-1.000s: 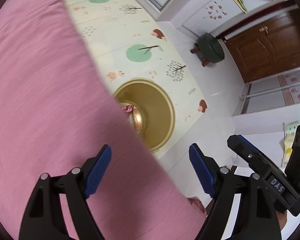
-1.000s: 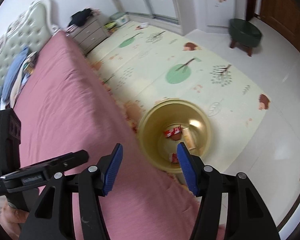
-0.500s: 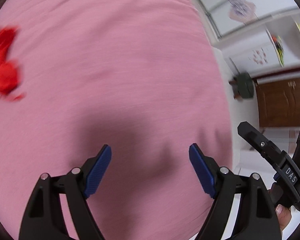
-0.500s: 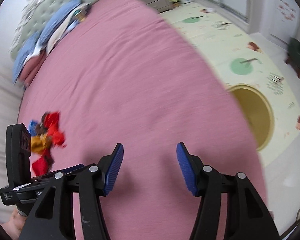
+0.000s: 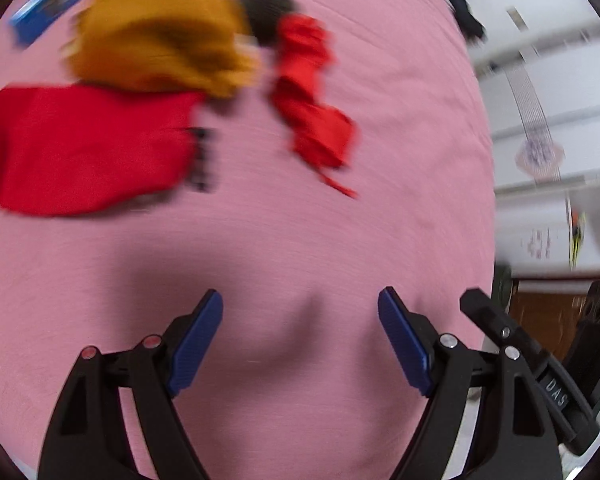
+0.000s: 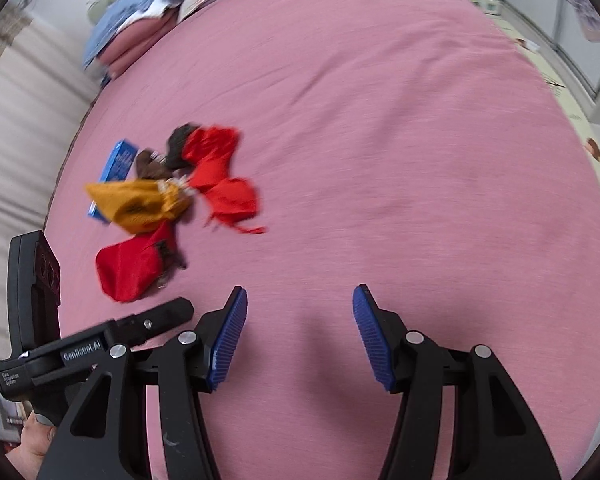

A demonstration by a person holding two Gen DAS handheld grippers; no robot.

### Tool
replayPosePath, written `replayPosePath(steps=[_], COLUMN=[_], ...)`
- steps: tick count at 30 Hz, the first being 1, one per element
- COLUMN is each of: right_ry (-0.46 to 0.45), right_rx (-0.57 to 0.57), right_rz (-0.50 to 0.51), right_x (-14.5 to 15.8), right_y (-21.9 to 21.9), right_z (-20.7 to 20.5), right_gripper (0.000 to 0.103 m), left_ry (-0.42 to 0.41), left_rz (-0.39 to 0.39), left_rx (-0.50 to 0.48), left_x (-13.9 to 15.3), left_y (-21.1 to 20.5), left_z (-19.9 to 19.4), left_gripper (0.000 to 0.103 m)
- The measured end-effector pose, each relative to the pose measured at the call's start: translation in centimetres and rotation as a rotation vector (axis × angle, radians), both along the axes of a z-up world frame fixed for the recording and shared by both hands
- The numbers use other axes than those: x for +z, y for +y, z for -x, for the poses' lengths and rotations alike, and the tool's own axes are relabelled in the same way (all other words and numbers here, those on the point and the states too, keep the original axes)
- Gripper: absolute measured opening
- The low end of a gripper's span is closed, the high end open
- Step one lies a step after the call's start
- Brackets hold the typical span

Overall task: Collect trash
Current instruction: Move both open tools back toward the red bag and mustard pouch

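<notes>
While both of your grippers hang over the pink bedspread (image 6: pixel 380 128), neither one holds anything: your left gripper (image 5: pixel 300 340) has its blue ribbed pads (image 5: pixel 198 344) spread wide with only pink cloth showing between them, and your right gripper (image 6: pixel 298 334) has its blue pads (image 6: pixel 370 340) standing apart too, a little narrower, again with nothing but bedspread in the gap. The trash lies in one loose cluster on the bed, ahead of both grippers and apart from them. From your right wrist view you see a crumpled mustard-yellow wrapper (image 6: pixel 140 202) in the middle of the heap, a flat red pouch-like wrapper (image 6: pixel 134 266) just below it and nearest the left gripper's body, a twisted bright red wrapper (image 6: pixel 222 176) on the right side of the heap, dark brown crumpled scraps (image 6: pixel 168 156) at the top, and a flat blue rectangular packet (image 6: pixel 118 164) partly tucked under the yellow one. Your left wrist view shows the same heap blurred and closer: the yellow wrapper (image 5: pixel 156 28) overlapping the top edge of the flat red one (image 5: pixel 80 148), the twisted red wrapper (image 5: pixel 312 96) just beside them to the right, and the blue packet (image 5: pixel 48 0) at the upper left. Folded blue and pink bedding (image 6: pixel 140 16) is piled at the far end of the bed, well apart from the trash.
</notes>
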State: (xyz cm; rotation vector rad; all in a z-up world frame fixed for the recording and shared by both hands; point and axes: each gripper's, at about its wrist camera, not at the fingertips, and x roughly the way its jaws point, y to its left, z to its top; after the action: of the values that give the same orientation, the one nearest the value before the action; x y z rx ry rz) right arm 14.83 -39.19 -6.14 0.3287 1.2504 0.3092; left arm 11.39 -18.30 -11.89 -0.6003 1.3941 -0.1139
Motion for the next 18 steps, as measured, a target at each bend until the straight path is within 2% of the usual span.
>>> replayPosePath(steps=[4,9,15,18], right_ry=[0.003,0.006,0.015,0.025], right_rx=[0.063,0.13,0.184,0.2], right_rz=[-0.001,-0.004,-0.004,-0.009], right_x=[0.1,0.0,-0.6,-1.1], right_y=[3.7,7.0,9.7,10.9], right_z=[-0.8,-1.8,-3.3,-4.1], right_gripper=[0.055,0.055,0.055,0.055], left_ry=[0.023,0.052,0.06,0.068], left_rz=[0.046,0.158,0.252,0.272], left_rx=[0.122,0.344,0.5,0.552], left_x=[-0.9,-3.0,-4.4,-5.1], left_y=[4.0,9.1,11.4,12.2], left_z=[0.6,1.2,0.7,0.1], left_gripper=[0.079,0.079,0.079,0.079])
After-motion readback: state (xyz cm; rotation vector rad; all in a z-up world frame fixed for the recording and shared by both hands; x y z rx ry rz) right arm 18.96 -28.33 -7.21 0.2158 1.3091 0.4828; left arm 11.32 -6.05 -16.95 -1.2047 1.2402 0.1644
